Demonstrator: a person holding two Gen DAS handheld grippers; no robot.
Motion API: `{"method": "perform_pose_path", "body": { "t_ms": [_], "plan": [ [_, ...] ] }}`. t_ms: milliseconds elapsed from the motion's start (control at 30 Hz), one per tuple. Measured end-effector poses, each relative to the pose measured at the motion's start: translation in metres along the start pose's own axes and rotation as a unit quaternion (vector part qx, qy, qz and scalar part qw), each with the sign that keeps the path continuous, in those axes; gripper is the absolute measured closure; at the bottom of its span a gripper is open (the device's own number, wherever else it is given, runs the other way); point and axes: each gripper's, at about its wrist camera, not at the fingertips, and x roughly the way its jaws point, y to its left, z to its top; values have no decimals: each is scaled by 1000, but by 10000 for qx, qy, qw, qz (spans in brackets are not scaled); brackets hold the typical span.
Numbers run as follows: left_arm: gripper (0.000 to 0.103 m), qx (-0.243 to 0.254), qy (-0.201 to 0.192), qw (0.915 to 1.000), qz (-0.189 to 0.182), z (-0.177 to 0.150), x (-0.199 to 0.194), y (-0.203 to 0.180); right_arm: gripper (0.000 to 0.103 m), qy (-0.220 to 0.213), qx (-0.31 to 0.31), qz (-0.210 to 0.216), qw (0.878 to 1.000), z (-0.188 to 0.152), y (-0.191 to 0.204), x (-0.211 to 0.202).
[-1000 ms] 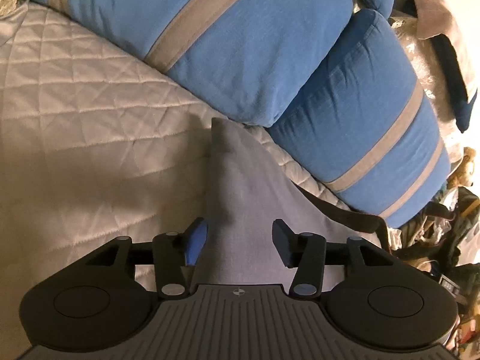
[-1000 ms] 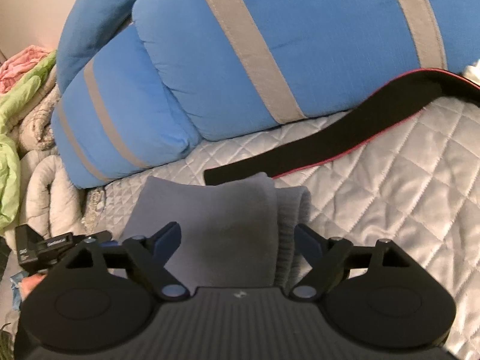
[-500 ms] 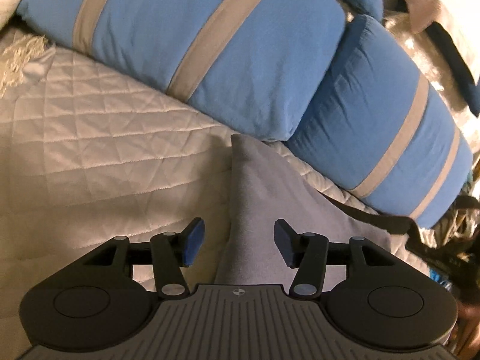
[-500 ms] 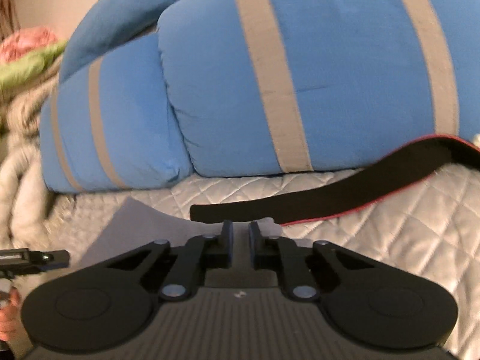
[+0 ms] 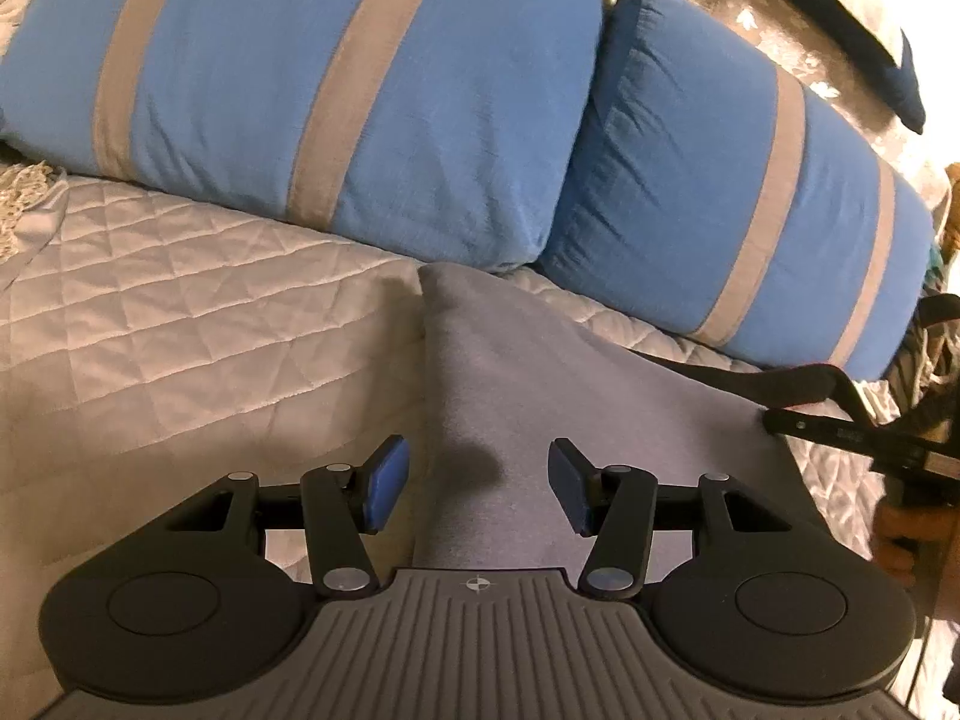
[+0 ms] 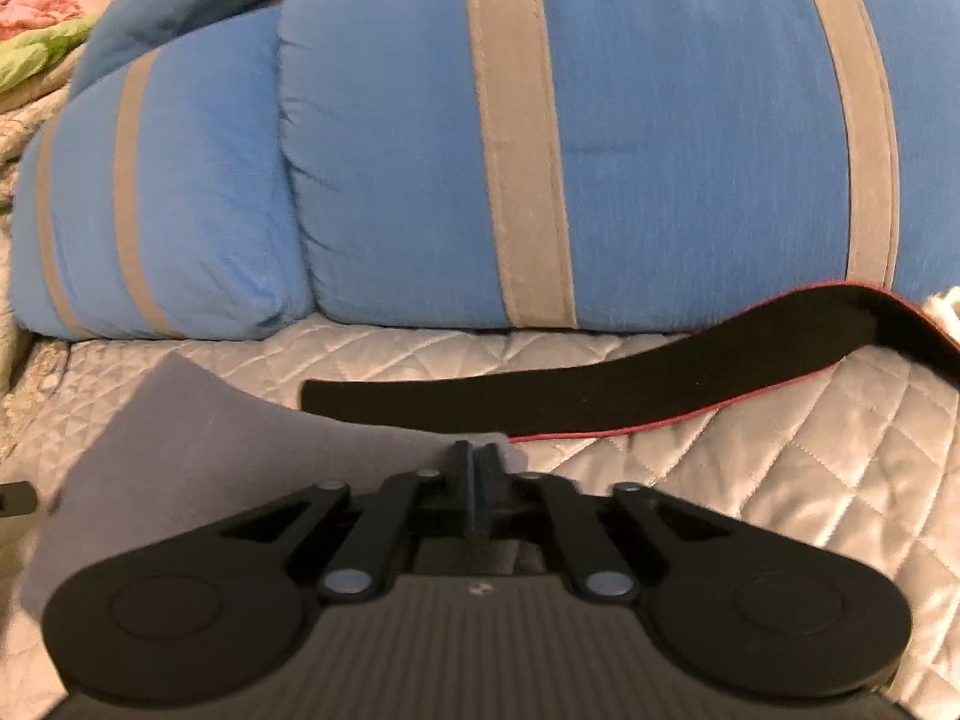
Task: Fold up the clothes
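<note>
A grey garment [image 5: 528,396] lies on the quilted white bedspread [image 5: 180,324], its far corner pointing at the blue pillows. My left gripper [image 5: 477,486] is open just above its near part, the left pad over the garment's left edge. In the right wrist view the same grey garment [image 6: 204,450] is lifted at one edge. My right gripper [image 6: 476,480] is shut on that edge, the cloth pinched between the fingers. The right gripper also shows at the right of the left wrist view [image 5: 840,438].
Two blue pillows with grey stripes [image 5: 336,90] [image 5: 738,180] line the back of the bed. A black strap with red trim [image 6: 600,384] lies on the bedspread beyond the garment. Green and pink cloths [image 6: 36,30] are piled at the far left.
My right gripper has closed from wide open onto the garment's edge and dropped low to the bed. My left gripper stayed open while its view shifted, the garment's corner now lying further right.
</note>
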Motion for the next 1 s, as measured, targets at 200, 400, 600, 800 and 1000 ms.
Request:
{"method": "perform_pose_path", "body": {
  "t_ms": [200, 400, 600, 800, 1000],
  "plan": [
    [53, -98, -39, 9998, 168, -6, -13, 1, 92, 416, -403, 365, 9977, -7, 21, -34],
    [53, -401, -10, 9989, 248, -14, -22, 6, 92, 935, -480, 354, 9938, -22, 28, -68],
    [53, -274, -27, 9988, 410, -26, -27, -1, 78, 1252, -324, -79, 9916, -52, 6, -58],
    [53, -223, -137, 9983, 526, -39, -39, -9, 71, 773, -337, -346, 9958, -47, 7, -80],
    [48, -10, -389, 9963, 761, -43, -51, -20, 71, 453, -350, -384, 9976, -44, 12, -99]
  ]
}}
